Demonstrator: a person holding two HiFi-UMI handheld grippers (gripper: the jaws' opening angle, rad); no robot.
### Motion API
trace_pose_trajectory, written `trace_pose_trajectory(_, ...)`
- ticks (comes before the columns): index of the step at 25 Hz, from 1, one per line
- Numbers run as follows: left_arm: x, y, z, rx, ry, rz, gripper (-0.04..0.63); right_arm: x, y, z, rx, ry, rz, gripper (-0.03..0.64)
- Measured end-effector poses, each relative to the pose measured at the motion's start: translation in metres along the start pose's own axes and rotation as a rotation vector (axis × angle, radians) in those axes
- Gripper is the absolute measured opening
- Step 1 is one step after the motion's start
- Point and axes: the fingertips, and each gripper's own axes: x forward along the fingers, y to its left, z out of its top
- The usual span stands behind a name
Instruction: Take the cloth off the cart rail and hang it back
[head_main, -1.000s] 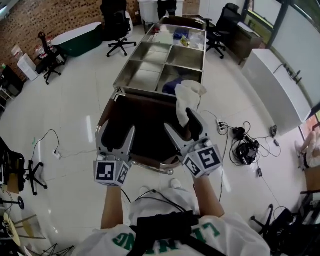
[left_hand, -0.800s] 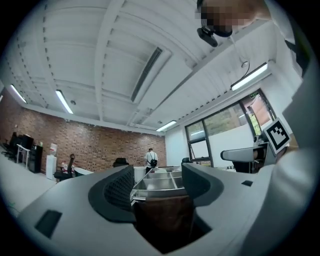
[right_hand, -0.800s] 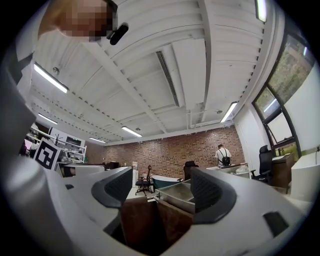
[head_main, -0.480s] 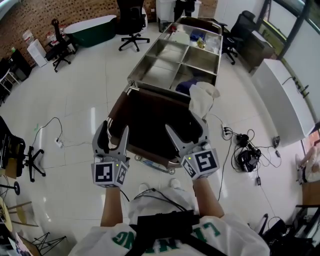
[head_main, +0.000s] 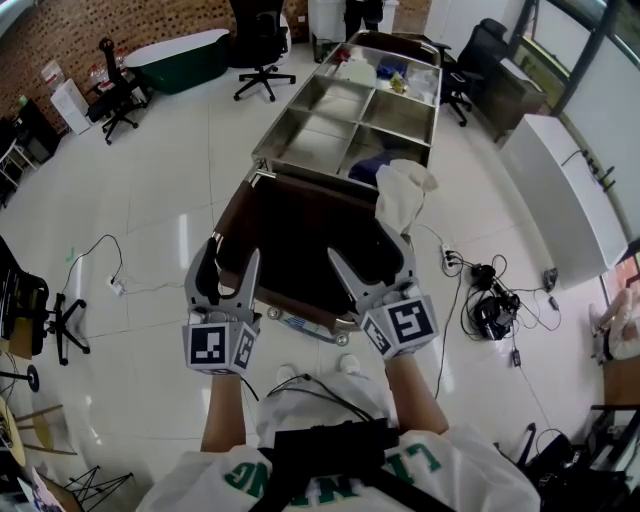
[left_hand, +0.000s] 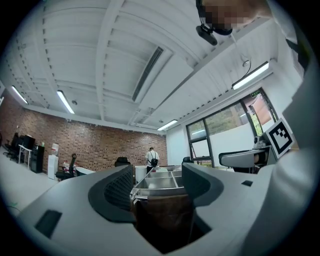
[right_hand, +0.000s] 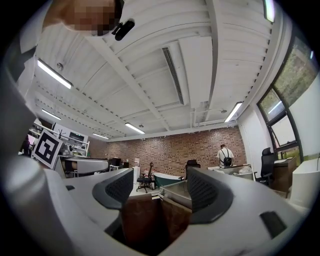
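Observation:
A white cloth (head_main: 401, 190) hangs bunched over the right side rail of the steel cart (head_main: 300, 150), beside the dark brown bag (head_main: 300, 235) at the cart's near end. In the head view my right gripper (head_main: 370, 250) is open, its outer finger just below the cloth's lower end and apart from it. My left gripper (head_main: 229, 260) is open over the bag's left edge. The left gripper view shows the left gripper (left_hand: 158, 175) with nothing between the jaws and the bag (left_hand: 165, 215) ahead. The right gripper (right_hand: 160, 176) is likewise empty, facing the bag (right_hand: 142, 215).
Cables and a power strip (head_main: 480, 290) lie on the floor right of the cart. A white cabinet (head_main: 560, 190) stands further right. Office chairs (head_main: 258, 50) and a green tub (head_main: 185, 60) are at the back. A person (left_hand: 151, 159) stands beyond the cart's far end.
Both grippers shifted a little across the near end of the cart, then held still. The right gripper's finger no longer overlaps the cloth's lower end. The cloth stays on the rail.

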Motion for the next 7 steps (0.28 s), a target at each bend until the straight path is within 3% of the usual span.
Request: trace_pose_trajectory(7,0.0003,-0.0080,-0.0024,0.001,-0.001,-0.020,0.288,-0.0046,-0.0004,0.0004,-0.004,-0.002,-0.004,0.353)
